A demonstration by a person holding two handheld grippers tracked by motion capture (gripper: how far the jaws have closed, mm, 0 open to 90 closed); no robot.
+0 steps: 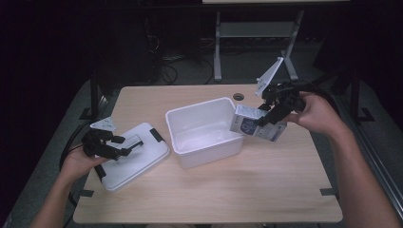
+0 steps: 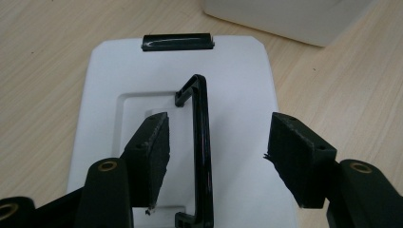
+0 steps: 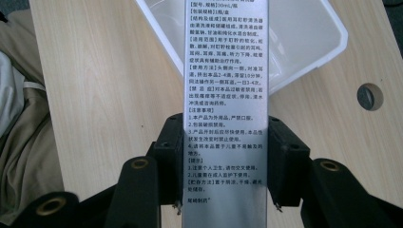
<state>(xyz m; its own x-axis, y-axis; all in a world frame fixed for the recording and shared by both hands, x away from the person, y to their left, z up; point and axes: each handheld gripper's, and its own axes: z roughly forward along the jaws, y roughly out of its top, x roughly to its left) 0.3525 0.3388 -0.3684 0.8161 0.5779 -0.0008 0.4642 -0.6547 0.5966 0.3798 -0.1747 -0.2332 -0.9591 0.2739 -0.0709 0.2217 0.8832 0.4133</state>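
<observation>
Your right gripper [image 3: 223, 159] is clamped across the narrow sides of a small printed cardboard carton [image 3: 226, 85], held above the table beside the right wall of the open white plastic tub [image 1: 203, 130]. Treat the carton as light and crushable: keep the pads on its flat sides near the end, and add no squeeze. Its glossy face may slip if tilted steeply. Your left gripper [image 2: 218, 156] stands wide open and holds nothing, its jaws straddling the black bar handle [image 2: 203, 142] of the white plastic lid [image 2: 237, 71] lying flat on the wooden table [image 1: 247, 190].
</observation>
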